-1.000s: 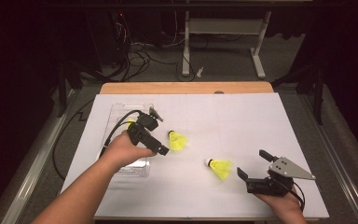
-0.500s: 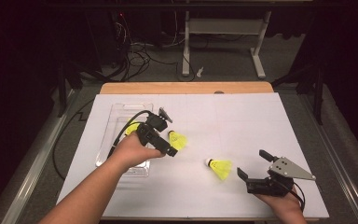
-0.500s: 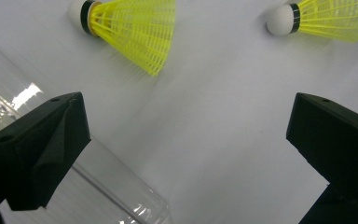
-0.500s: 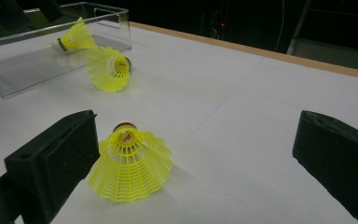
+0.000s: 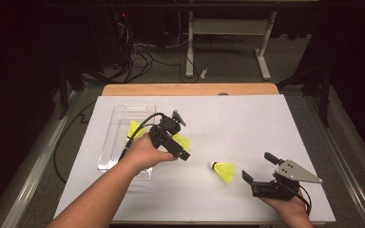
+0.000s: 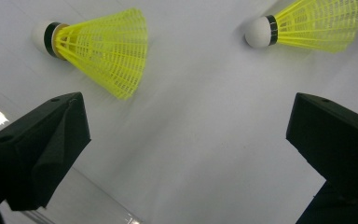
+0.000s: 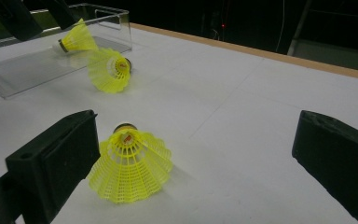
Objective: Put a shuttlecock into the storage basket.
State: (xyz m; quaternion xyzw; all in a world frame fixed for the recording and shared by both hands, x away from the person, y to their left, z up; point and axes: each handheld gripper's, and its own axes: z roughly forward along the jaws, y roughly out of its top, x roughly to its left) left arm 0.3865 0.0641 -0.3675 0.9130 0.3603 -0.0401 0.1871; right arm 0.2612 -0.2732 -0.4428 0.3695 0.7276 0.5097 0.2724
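The white surface [image 5: 247,123] is laid out for sorting: a clear plastic tray [image 5: 119,118] sits at the person's left, and one yellow shuttlecock [image 7: 77,38] already lies in it, so the loose ones look bound for the same place.

The left hand-held gripper [image 5: 183,153] hangs just above the second shuttlecock [image 5: 184,140], which lies on its side just beside the tray. Seen from the left gripper view, the jaws stand wide apart with nothing between them, and that shuttlecock [image 6: 98,44] lies beyond the tips — a pose that reads as lining up for a pick.

The right hand-held gripper [image 5: 256,168] rests low at the near right edge, its jaws also spread wide and empty, pointed at the third shuttlecock [image 5: 224,170], which lies near its left jaw — waiting its turn, I'd guess.

As for writing, a small reddish mark shows inside that shuttlecock's skirt [image 7: 129,137], too small to read.
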